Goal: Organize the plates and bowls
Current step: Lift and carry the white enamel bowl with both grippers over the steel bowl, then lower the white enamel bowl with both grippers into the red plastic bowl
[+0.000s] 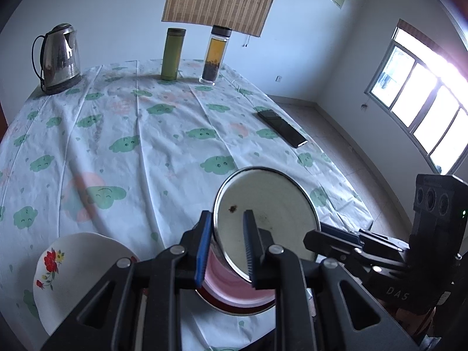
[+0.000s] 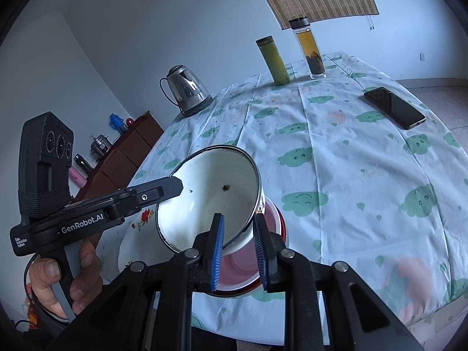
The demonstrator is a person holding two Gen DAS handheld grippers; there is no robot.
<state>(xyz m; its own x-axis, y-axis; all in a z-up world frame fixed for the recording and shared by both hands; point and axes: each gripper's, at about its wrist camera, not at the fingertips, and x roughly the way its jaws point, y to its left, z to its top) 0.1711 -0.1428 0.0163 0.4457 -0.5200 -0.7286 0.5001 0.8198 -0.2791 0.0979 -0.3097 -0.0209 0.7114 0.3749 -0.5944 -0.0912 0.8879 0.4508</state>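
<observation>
Where cloud-print tablecloth [image 1: 163,146] spreads (creased), pale walls [image 1: 117,14] rise.

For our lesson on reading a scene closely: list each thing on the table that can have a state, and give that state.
White enamel bowl: tilted, rim gripped by both grippers.
Pink bowl: upright beneath the enamel bowl.
Flowered plate: flat on the cloth.
Left gripper: shut on the rim.
Right gripper: shut on the rim.
Kettle: lid closed.
Green flask: capped, upright.
Tea bottle: capped, upright.
Phone: screen dark.
</observation>
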